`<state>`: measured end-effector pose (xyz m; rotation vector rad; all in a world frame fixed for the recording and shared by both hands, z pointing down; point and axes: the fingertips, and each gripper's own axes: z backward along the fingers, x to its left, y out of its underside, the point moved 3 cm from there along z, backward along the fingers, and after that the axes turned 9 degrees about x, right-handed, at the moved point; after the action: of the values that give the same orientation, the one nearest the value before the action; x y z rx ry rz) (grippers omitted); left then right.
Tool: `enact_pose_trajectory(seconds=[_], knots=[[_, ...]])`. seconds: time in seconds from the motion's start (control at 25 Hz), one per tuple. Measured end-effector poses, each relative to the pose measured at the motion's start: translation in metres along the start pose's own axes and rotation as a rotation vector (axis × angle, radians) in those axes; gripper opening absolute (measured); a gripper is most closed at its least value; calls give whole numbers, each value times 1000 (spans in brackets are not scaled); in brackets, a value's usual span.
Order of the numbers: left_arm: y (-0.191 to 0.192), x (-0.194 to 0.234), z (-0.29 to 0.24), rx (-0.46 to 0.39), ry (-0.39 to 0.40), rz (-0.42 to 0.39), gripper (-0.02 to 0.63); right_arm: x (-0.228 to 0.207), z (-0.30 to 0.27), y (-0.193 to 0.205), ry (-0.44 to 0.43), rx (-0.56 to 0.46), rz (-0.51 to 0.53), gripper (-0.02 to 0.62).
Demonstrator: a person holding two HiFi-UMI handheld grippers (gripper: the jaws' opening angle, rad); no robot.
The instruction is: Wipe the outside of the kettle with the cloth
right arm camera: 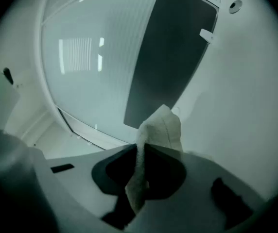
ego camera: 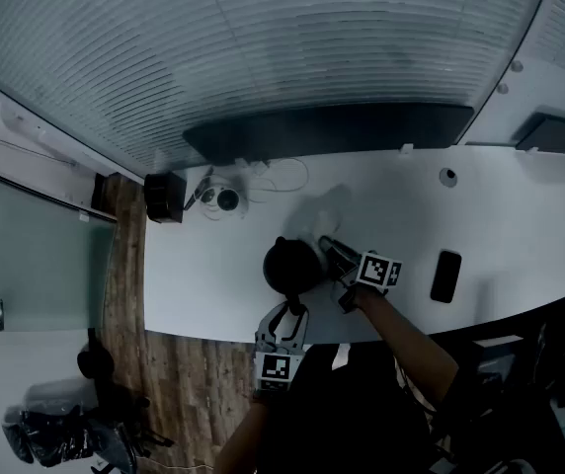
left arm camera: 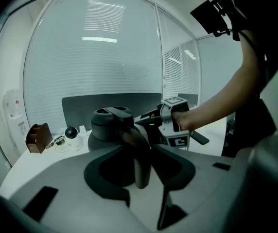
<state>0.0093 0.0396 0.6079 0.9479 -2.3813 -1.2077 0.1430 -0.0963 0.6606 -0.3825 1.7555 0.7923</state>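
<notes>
Closest, at the bottom of the head view, the left hand-held gripper (ego camera: 287, 314) reaches up to the black kettle (ego camera: 292, 265). Its 2 jaws squeeze the kettle's handle (left arm camera: 140, 161) from both sides. The kettle stands upright on the white desk (ego camera: 520, 225), near the front edge. The right hand-held gripper (ego camera: 332, 250) is just beside the kettle's right side. Its jaws are pinched tight on a white cloth (right arm camera: 161, 127), which sticks up past the tips. A dark phone (ego camera: 445, 276) lies flat on the desk, off to the right. 1 brown box (ego camera: 164, 197) sits at the far left end.
</notes>
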Motion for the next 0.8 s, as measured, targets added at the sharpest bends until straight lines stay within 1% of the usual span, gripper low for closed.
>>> enact_pose_trajectory(seconds=[0.08, 0.12, 0.16, 0.28, 0.32, 0.4, 0.44, 0.56, 0.6, 0.64, 0.68, 0.72, 0.8], knots=[[-1, -2, -1, 1, 8, -11, 155, -5, -1, 1, 8, 14, -63, 35], [-1, -2, -1, 3, 11, -16, 155, 1, 0, 0, -5, 13, -79, 35], [-1, -2, -1, 3, 13, -19, 155, 14, 1, -3, -32, 9, -78, 35], [0, 1, 2, 6, 6, -52, 155, 66, -2, -9, -133, 17, -27, 35], [1, 3, 3, 11, 2, -64, 155, 73, -4, -7, -136, 25, -9, 35], [3, 6, 5, 16, -4, -78, 155, 61, -5, -5, -82, 25, 7, 35], [3, 8, 5, 14, -4, -81, 155, 45, -4, -4, -47, 16, -14, 35], [3, 9, 6, 5, 5, -90, 155, -18, -1, 11, 54, 34, -134, 35], [4, 8, 6, 5, 10, -91, 155, -32, 0, 18, 70, 40, -183, 35], [4, 8, 6, 5, 16, -94, 155, -37, 1, 22, 66, 35, -226, 35], [4, 7, 5, 4, 22, -95, 155, -32, 3, 21, 46, 20, -245, 35], [2, 8, 6, -1, 27, -93, 155, -17, 4, 16, 18, 8, -235, 35], [1, 14, 8, -12, 33, -86, 155, 26, 3, 8, -46, 12, -163, 35]])
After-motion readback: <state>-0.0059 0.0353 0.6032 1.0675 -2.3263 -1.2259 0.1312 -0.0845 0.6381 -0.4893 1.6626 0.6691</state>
